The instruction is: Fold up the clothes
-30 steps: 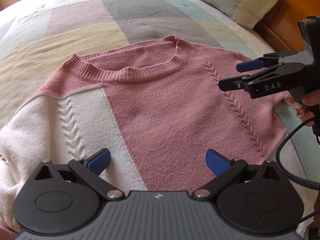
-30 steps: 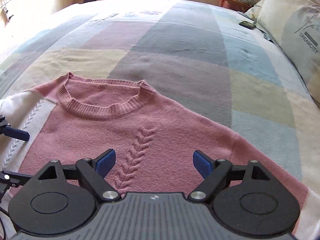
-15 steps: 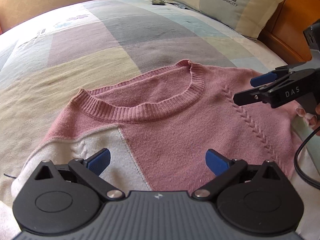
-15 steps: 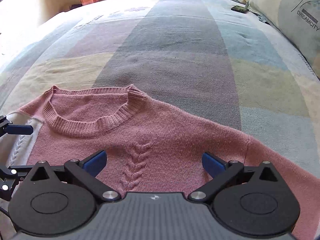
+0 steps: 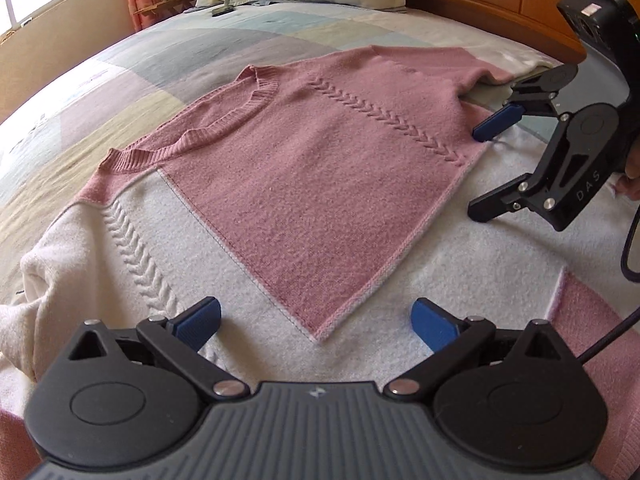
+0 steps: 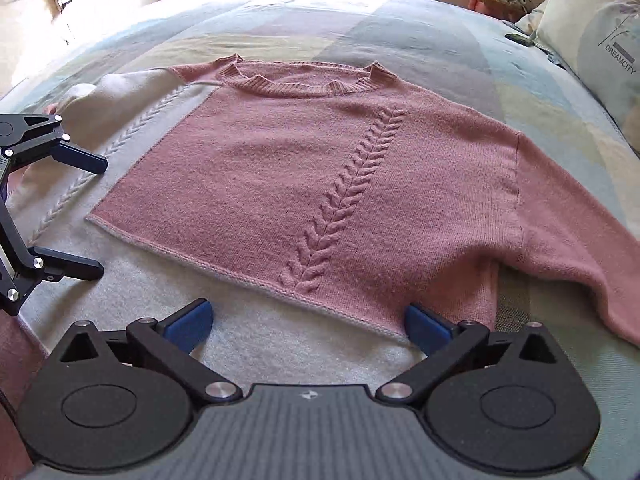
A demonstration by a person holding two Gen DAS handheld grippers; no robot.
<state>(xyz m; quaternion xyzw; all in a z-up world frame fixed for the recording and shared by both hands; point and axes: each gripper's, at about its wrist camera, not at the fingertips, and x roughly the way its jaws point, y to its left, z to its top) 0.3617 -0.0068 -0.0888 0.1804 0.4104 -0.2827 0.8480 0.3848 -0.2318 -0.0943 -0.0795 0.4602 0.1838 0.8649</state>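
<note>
A pink and white knit sweater (image 6: 304, 184) lies flat, front up, on the bed, with its neckline at the far side. Its pink panel carries a cable braid (image 6: 344, 208), and one pink sleeve (image 6: 580, 248) stretches off to the right. My right gripper (image 6: 308, 326) hovers open over the white lower part near the hem, with nothing between its blue pads. My left gripper (image 5: 316, 324) is open too, above the white part by the pink panel's corner (image 5: 324, 332). Each gripper shows in the other's view: the right gripper (image 5: 490, 166) beside the sweater's (image 5: 320, 184) edge, the left gripper (image 6: 90, 216) over the white side.
The patchwork bedcover (image 6: 360, 28) spreads beyond the sweater. A printed pillow (image 6: 600, 40) lies at the head of the bed against a wooden headboard (image 5: 500, 0). A small dark object (image 5: 222, 11) rests near the pillow. A cable (image 5: 628, 248) trails from the right gripper.
Both grippers have drawn back from the neckline toward the hem, so much more of the sweater shows. The left view has rolled. The right jaws stand a little wider.
</note>
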